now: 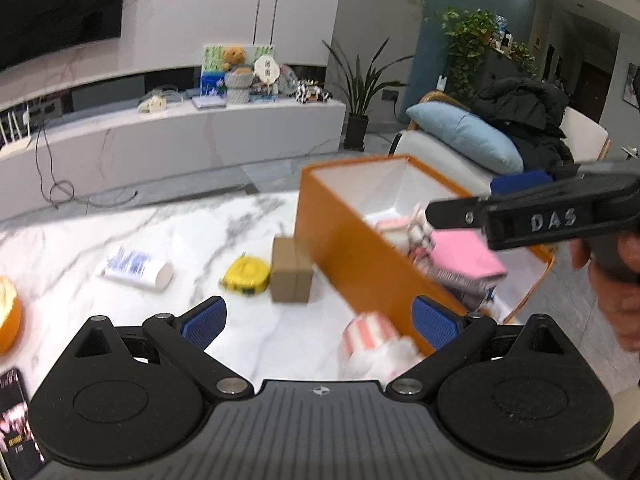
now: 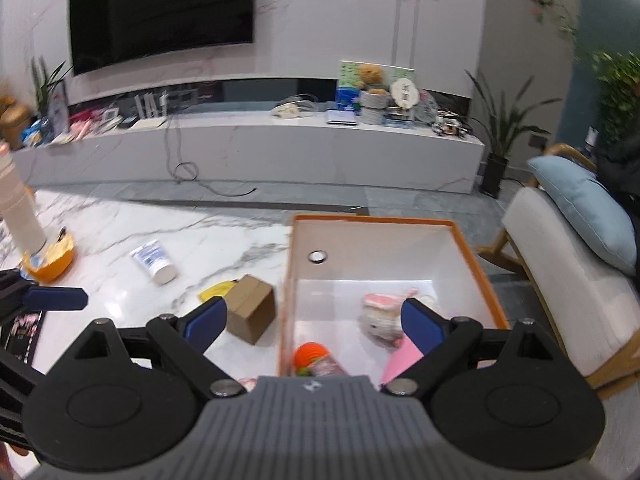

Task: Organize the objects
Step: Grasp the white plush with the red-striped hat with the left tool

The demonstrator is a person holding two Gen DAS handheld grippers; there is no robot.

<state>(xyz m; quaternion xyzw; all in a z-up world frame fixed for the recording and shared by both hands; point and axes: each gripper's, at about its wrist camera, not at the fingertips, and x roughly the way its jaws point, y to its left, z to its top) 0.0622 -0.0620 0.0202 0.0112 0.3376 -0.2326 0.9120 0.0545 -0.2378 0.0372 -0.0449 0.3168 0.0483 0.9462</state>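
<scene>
Our two claws (image 1: 318, 322) (image 2: 314, 324) hang spread and empty; the light, stiff cardboard box (image 1: 291, 276) suits gripping across flat sides.

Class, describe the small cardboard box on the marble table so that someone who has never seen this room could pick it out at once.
Start at the big orange-walled storage box with a white inside on the white marble table. Just outside its left wall sits a small plain brown cardboard box, closed. A yellow tape measure lies against it, and a white tube with blue print lies further left; only the box is brown, square-edged and unprinted.
</scene>
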